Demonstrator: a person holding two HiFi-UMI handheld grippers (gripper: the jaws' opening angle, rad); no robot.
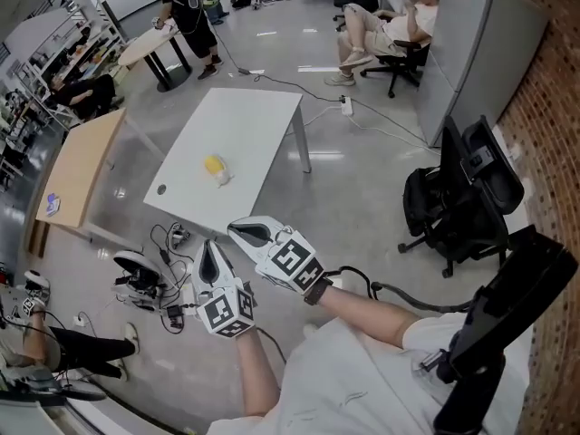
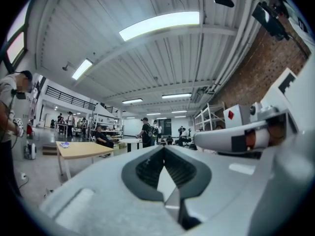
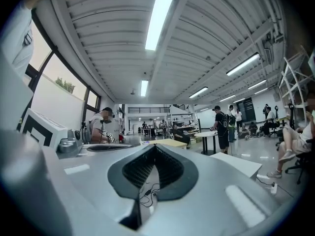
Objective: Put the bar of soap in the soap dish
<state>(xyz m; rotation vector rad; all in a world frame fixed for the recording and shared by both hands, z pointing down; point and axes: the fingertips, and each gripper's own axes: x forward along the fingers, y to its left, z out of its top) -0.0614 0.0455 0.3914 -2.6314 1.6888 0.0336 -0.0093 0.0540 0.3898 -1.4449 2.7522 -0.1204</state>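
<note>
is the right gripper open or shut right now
Shut: the jaws of the white right gripper meet at their tips, nothing between them.

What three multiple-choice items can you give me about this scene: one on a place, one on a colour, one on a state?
1. Where does the bar of soap lie?
A. on the floor
B. on the white table
C. between a gripper's jaws

2. What colour is the bar of soap?
A. yellow
B. blue
C. black

3. In what state are the left gripper and the right gripper?
A. both wide open
B. the right one shut on the soap
C. both shut, holding nothing

Answers:
1 B: the head view shows it on the tabletop, apart from both grippers.
2 A: it shows as a yellow spot on the white top.
3 C: in each gripper view the jaws meet with nothing between them.
</note>
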